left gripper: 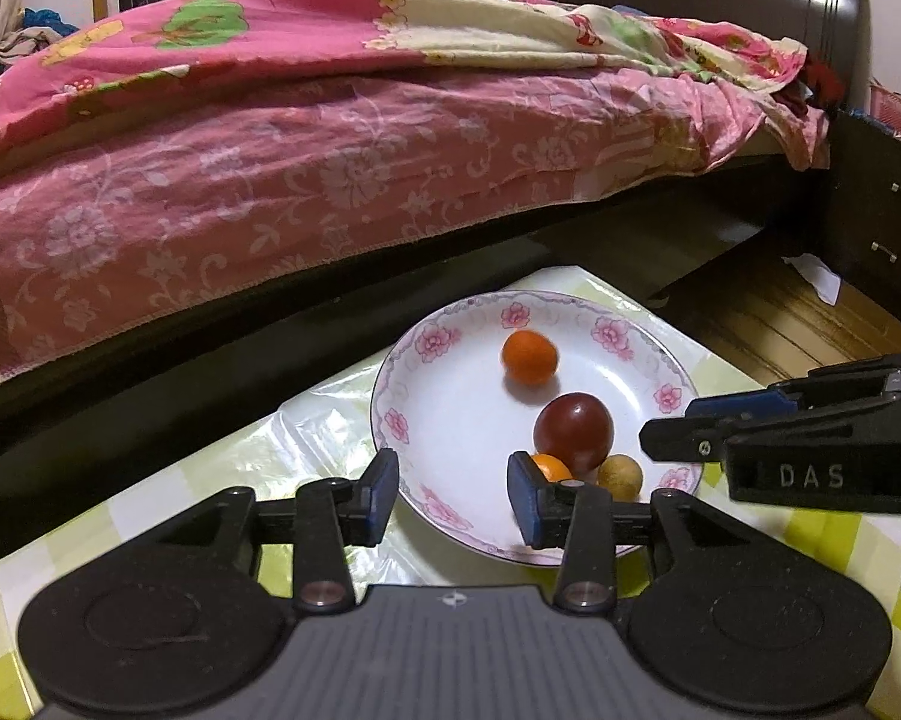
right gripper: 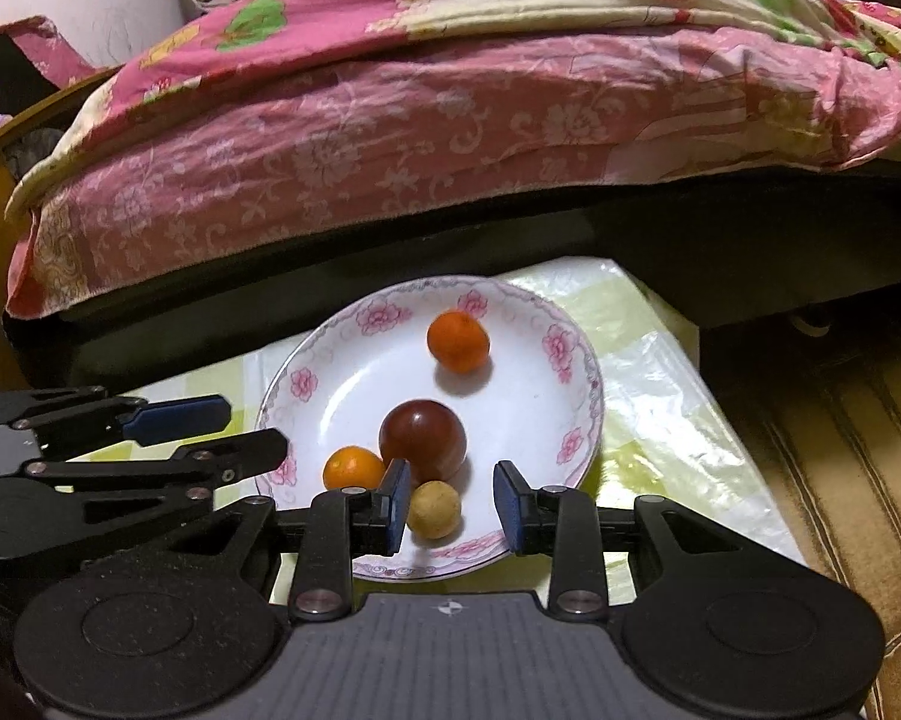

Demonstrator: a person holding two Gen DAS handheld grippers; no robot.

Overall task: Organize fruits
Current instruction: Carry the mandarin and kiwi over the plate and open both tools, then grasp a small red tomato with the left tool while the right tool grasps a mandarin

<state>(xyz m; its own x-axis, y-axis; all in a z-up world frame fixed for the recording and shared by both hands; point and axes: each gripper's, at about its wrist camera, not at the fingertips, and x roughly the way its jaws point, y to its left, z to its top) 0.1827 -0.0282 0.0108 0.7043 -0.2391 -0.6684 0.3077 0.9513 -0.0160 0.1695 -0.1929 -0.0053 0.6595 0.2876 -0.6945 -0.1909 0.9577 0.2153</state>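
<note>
Left wrist view: the left gripper (left gripper: 453,495) hangs part-open and empty over the plate (left gripper: 450,420), fruits lying to its right. Right wrist view: the right gripper (right gripper: 450,501), part-open, brackets the tan fruit (right gripper: 433,509) without pressing, so it is nearer.

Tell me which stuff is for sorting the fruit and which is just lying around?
For the job: plate; far orange; near orange; dark red fruit; small tan fruit; left gripper; right gripper, both open and empty.

Just lying around: bed; tablecloth; paper scrap.
</note>
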